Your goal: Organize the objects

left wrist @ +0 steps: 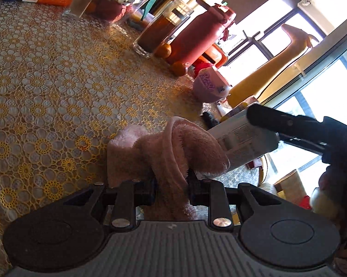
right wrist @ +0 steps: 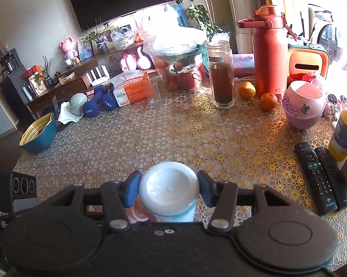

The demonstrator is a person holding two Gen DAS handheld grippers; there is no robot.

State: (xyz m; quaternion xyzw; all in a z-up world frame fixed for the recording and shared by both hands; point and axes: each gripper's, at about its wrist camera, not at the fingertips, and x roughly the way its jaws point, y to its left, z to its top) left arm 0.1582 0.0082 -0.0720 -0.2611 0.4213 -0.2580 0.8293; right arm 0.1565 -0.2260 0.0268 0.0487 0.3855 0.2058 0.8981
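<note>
While above the table [right wrist: 196, 133] | left gripper [left wrist: 171, 188] clamps pink plush cloth [left wrist: 164, 152] | right gripper [right wrist: 169, 190] clamps white bottle [right wrist: 169, 189]

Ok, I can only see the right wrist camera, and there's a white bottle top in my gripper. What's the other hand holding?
Observer: The left hand-held gripper is shut on a pink fluffy cloth.
Operator: What does my bottle look like from the side?
Observer: The white bottle has a label with small print down its side. The right hand-held gripper clamps it near the top.
Operator: Is the cloth touching my bottle?
Observer: In the left wrist view the cloth's fluffy end overlaps the bottle's end, but I cannot tell whether they touch.
</note>
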